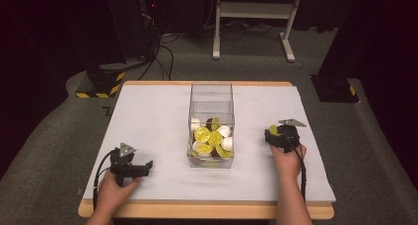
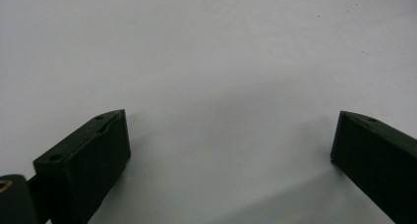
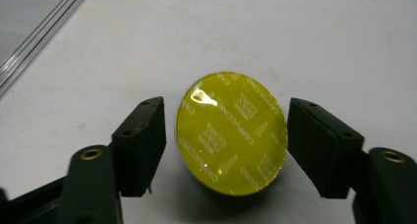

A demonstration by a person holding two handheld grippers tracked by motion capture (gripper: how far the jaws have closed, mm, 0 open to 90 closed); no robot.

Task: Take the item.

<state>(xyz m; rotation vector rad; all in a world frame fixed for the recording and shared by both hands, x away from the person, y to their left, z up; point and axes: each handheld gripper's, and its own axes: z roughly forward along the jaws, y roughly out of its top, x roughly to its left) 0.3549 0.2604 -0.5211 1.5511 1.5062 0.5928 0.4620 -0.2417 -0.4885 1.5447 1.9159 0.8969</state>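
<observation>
Your right gripper [image 3: 226,135] stands open around the yellow capsule [image 3: 231,133] without touching it, and your left gripper [image 2: 231,145] is wide open, empty.

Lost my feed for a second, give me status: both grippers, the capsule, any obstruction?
Left gripper open, nothing between its jaws, low over the white mat. Right gripper jaws bracketing the yellow capsule, small gaps either side. Clear bin of capsules sits apart, mid-table.

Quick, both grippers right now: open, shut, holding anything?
Left gripper: open, nothing between the jaws.
Right gripper: jaws around the yellow capsule; grip cannot be told.
</observation>
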